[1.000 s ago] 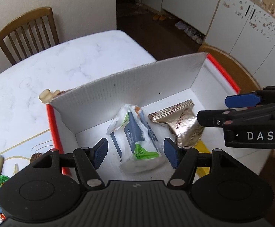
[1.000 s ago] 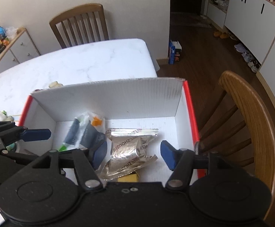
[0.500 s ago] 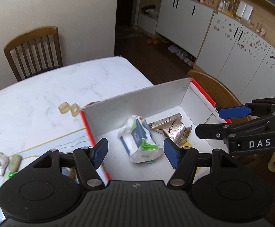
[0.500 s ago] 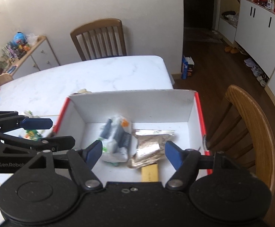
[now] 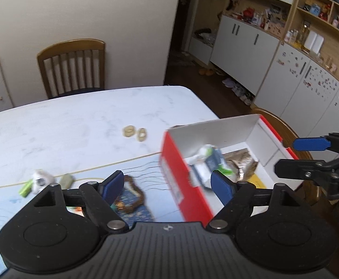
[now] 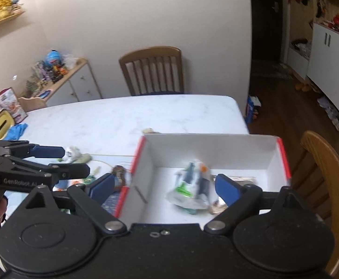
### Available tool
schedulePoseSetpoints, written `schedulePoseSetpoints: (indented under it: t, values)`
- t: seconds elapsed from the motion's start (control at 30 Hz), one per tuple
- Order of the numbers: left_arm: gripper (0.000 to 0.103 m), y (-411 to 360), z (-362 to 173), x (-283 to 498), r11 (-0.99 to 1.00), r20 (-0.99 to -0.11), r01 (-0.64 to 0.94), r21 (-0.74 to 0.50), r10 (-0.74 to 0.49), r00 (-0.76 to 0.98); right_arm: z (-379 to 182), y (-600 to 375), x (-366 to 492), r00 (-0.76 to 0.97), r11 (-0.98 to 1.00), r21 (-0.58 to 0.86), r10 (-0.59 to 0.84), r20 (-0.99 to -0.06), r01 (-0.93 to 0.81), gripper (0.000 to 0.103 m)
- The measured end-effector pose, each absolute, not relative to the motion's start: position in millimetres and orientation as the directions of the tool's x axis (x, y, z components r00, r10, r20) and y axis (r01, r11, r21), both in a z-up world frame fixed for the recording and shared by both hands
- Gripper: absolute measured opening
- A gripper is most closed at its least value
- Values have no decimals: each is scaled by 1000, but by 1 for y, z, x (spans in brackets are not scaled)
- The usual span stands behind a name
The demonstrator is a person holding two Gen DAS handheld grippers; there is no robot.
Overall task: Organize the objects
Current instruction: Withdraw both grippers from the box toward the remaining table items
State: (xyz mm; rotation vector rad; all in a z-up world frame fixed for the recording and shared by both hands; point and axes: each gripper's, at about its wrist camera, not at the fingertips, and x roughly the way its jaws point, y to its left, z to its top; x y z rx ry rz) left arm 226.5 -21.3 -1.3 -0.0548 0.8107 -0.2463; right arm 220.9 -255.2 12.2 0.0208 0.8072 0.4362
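A red box (image 5: 183, 186) with white inner walls is seen on the white table (image 5: 76, 125), near its right edge. Inside the box a crumpled white, blue and green packet (image 5: 206, 165) is lying, and just beside it, to the right, a shiny brown foil bag (image 5: 241, 162) — the two appear to touch. A yellow piece (image 5: 256, 182) is partly seen on the box floor near the foil bag.

The left gripper (image 5: 167, 183) is held above the left wall of the box with its blue pads spread wide; nothing is gripped between them. The right gripper (image 6: 164, 188) is held over the box — its pads are also spread apart and hold nothing.

On the table to the left of the box, two small beige rings (image 5: 134, 133) are lying side by side. Nearer, a small white toy (image 5: 40, 177) and a green piece (image 5: 26, 188) are seen, blurred. A brown-framed object (image 5: 128, 197) lies on a blue mat (image 5: 137, 214) beside the box. A wooden chair (image 5: 72, 66) is standing behind the table.
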Motion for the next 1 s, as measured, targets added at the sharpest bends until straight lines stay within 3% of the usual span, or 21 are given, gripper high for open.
schedulePoseSetpoints:
  t: [0.27, 0.37, 0.63, 1.0]
  values:
    - [89, 40, -8, 208, 974, -703, 182, -132, -222, 676, 14, -207, 200, 614, 896, 169, 409, -675, -412, 94]
    - [103, 67, -13, 201, 978, -691, 169, -123, -207, 693, 11, -188, 195, 601, 888, 168, 418, -681, -428, 94]
    - [103, 133, -33, 187, 982, -684, 145, -120, -188, 705, -3, -142, 190, 563, 885, 184, 420, -711, -428, 94]
    - [103, 183, -95, 172, 990, -735, 138, 1, -93, 672, -28, -85, 189, 543, 894, 154, 384, -747, -421, 93]
